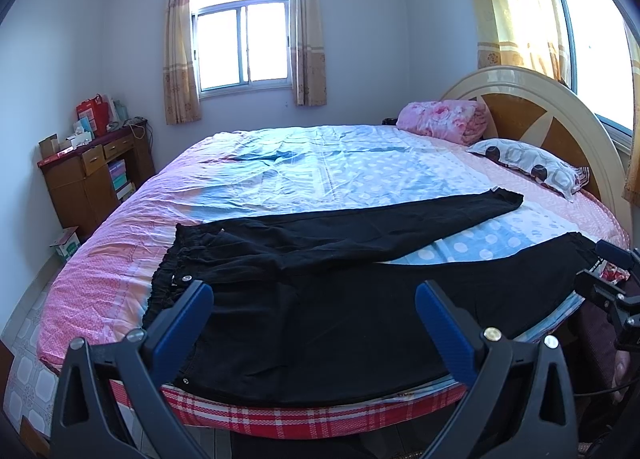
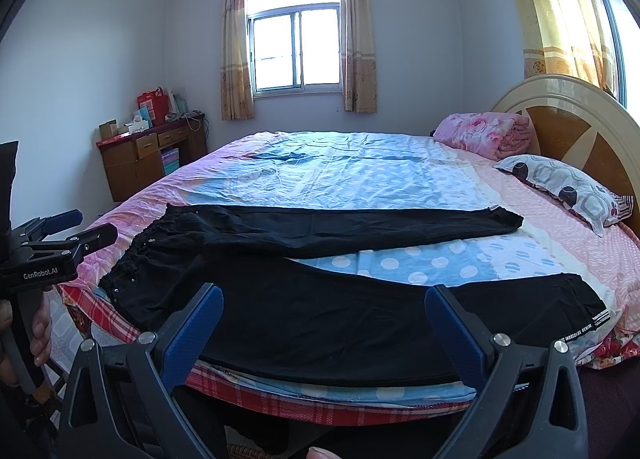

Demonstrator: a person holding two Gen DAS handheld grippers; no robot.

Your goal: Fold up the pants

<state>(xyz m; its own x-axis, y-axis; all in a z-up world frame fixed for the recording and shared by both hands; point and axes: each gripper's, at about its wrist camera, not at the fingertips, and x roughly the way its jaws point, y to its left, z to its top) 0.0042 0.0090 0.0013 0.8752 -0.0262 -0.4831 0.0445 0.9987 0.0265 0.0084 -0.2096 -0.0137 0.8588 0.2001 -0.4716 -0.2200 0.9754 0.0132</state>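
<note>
The bed [image 1: 360, 171] filled my view; the black pants [image 1: 320, 299] lay flat along its near edge, legs splayed apart; my left hand-held gripper [image 1: 314, 323] hung wide apart and empty, my right hand-held gripper [image 2: 324, 327] likewise; I reckoned the near leg could slide off the edge if I tugged.

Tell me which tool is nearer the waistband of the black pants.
Left. The left tool hangs just right of the waistband; the right tool is further along the near leg, toward the cuff.
</note>
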